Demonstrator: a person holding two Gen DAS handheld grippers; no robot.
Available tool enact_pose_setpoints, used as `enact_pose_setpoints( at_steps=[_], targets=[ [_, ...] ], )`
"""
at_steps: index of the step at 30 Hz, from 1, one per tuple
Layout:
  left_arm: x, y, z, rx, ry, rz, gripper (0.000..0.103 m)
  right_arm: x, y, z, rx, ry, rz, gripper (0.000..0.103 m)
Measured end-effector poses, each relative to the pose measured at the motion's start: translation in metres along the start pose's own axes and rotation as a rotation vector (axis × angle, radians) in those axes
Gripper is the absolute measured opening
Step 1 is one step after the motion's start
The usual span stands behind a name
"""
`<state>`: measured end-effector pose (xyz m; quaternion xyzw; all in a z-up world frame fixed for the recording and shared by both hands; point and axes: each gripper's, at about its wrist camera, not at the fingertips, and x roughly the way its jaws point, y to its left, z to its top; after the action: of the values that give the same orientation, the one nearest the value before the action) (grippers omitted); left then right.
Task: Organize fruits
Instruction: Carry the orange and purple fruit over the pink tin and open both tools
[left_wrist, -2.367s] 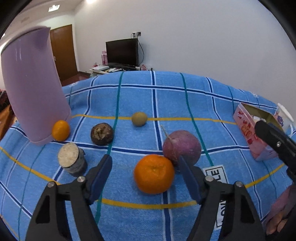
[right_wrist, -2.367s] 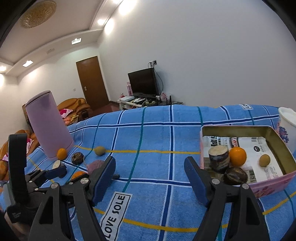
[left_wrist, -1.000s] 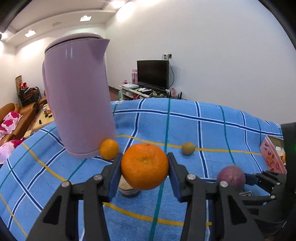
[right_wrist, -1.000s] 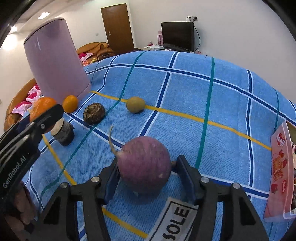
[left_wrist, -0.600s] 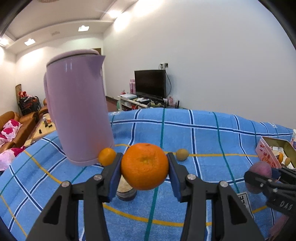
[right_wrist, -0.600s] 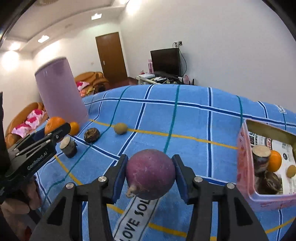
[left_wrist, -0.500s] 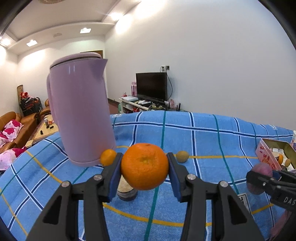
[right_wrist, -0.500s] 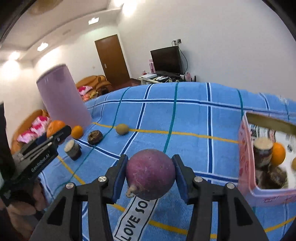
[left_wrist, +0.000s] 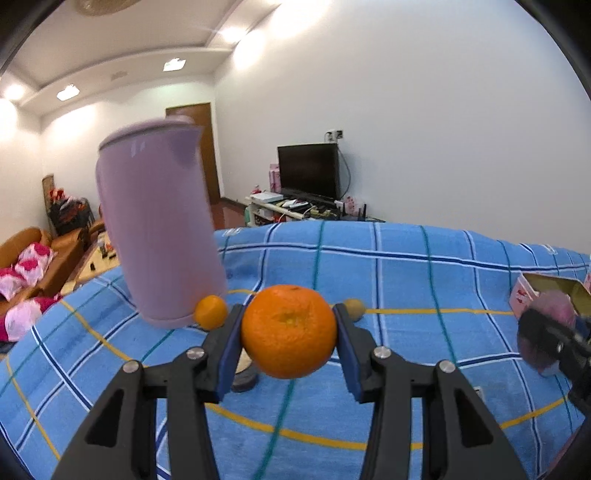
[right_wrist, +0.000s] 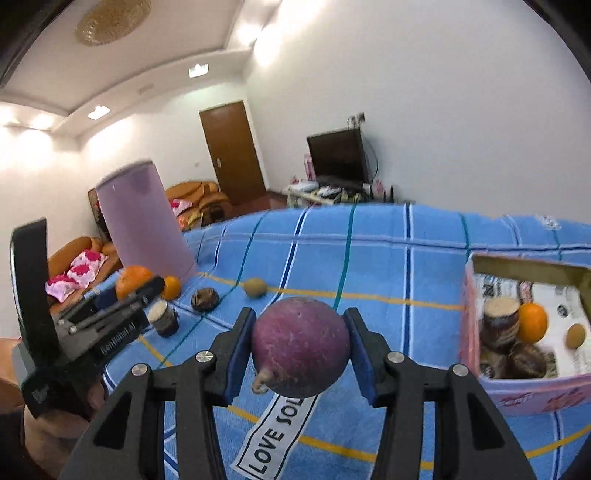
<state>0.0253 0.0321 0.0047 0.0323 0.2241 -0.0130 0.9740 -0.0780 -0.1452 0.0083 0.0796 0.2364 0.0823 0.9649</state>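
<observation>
The left gripper (left_wrist: 289, 345) squeezes a bumpy big orange (left_wrist: 289, 331) high above the blue cloth (left_wrist: 388, 266). The right gripper (right_wrist: 301, 354) squeezes a smooth purple round fruit (right_wrist: 301, 347) (little stem down) near the pink box (right_wrist: 524, 395).

The left wrist view looks low along its claw (left_wrist: 289, 345) over the blue checked cloth (left_wrist: 399, 269), the lilac kettle (left_wrist: 159, 236) near at 10 o'clock. The right wrist view looks from further right, the pink box (right_wrist: 524, 391) at 3 o'clock. Both views share the kettle, the cloth and the television (left_wrist: 308, 170).
</observation>
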Motion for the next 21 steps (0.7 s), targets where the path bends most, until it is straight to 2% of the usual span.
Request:
enact_pose_setpoints(
  at_steps=[4, 8, 21],
  targets=[
    [-0.01, -0.018, 0.009, 0.016, -0.037, -0.029, 0.048, -0.009, -0.005, 0.006, -0.03, -0.05, -0.057, 0.051],
    [-0.016, -0.036, 0.016, 0.024, -0.05, -0.067, 0.048, -0.012, -0.014, 0.008, -0.03, -0.064, -0.083, 0.051],
    [-0.02, -0.078, 0.009, 0.049, -0.032, -0.129, 0.048, -0.039, -0.037, 0.006, -0.056, -0.102, -0.175, 0.051]
  ],
)
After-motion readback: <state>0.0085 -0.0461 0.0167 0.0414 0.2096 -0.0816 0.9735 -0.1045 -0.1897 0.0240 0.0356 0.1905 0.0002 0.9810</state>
